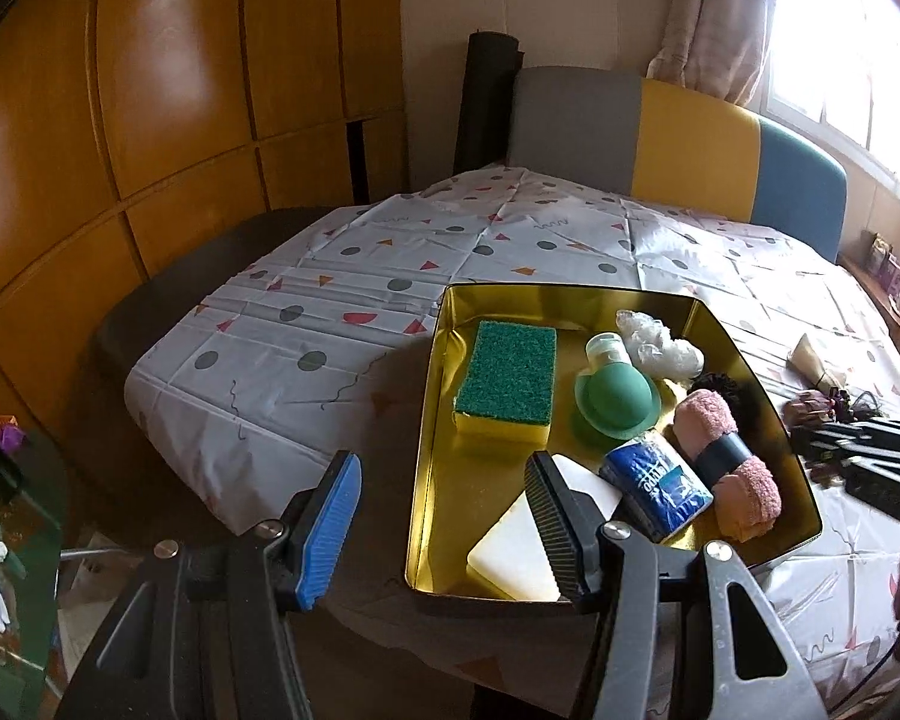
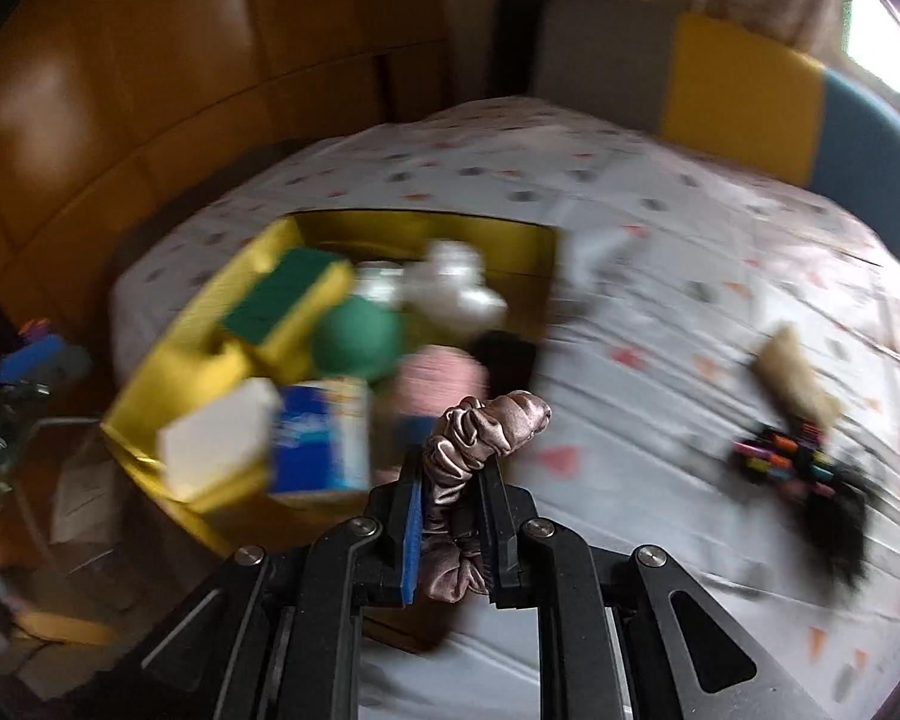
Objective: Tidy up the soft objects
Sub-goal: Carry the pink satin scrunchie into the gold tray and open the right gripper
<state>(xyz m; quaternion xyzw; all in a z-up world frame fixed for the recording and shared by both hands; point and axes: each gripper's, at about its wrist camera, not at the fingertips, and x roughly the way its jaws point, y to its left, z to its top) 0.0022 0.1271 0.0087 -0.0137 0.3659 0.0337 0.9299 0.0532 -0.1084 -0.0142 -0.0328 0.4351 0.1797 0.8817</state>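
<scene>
1. The right gripper (image 2: 450, 480) is clamping a mauve satin scrunchie (image 2: 480, 426), seen only in its own blurred view, just beside the gold tray (image 2: 150, 420).
2. The left gripper (image 1: 444, 480) is hanging open and empty over the tray's near-left corner, its view alone showing the sponge (image 1: 507, 375) sharply.

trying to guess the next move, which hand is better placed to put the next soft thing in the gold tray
Right. The right gripper is already shut on a pink satin scrunchie, just beside the gold tray. The left gripper is open and empty over the tray's near corner.
</scene>
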